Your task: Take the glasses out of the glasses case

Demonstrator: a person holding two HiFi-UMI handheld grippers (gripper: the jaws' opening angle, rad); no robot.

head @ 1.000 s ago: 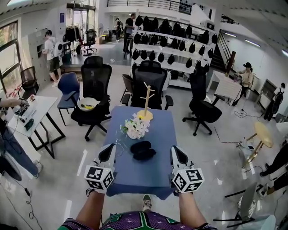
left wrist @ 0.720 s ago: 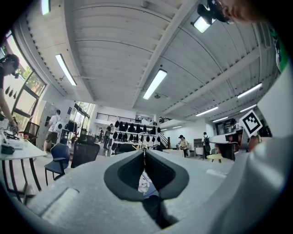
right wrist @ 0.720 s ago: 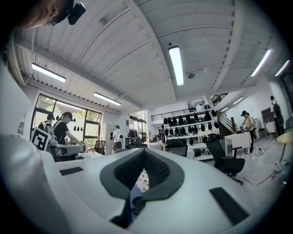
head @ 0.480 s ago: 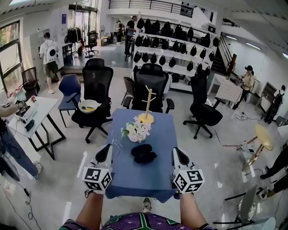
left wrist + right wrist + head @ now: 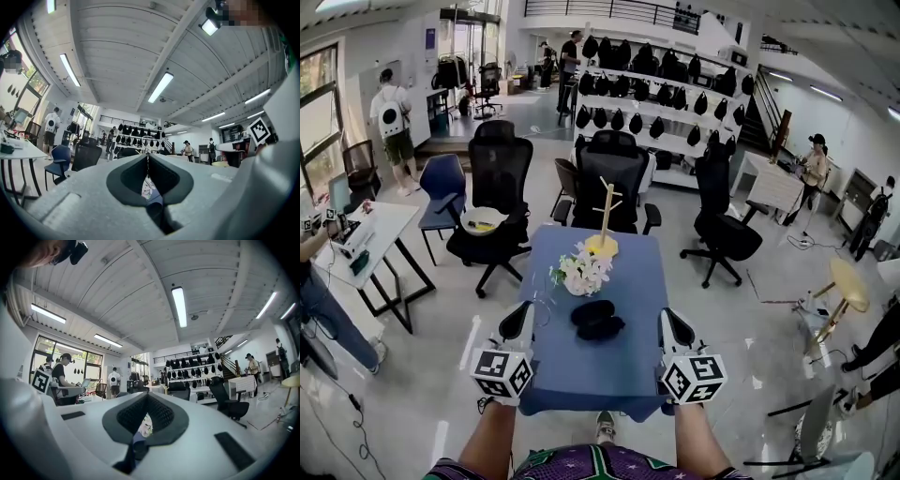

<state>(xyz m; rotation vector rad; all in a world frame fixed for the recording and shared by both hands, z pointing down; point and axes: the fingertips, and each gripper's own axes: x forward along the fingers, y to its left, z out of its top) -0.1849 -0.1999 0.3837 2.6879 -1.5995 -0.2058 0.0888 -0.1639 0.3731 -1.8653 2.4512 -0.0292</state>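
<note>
1. The black glasses case [image 5: 598, 318] is set mid-way on the blue table [image 5: 614, 375], near the flowers [image 5: 581, 270], probably so it's reachable from both sides.
2. The left gripper [image 5: 522, 321] and right gripper [image 5: 676, 328] are held flanking it, apart from it.
3. Both pairs of jaws are pressed together; nothing is pinched or touched.

Both forearms [image 5: 492, 433] reach forward. The left hand-held gripper [image 5: 519, 322] [image 5: 148, 157] is by the worktop's [image 5: 609, 366] near left corner and the right hand-held gripper [image 5: 674, 325] [image 5: 146, 397] by its near right corner. Both have their jaws closed, with nothing between them.
</note>
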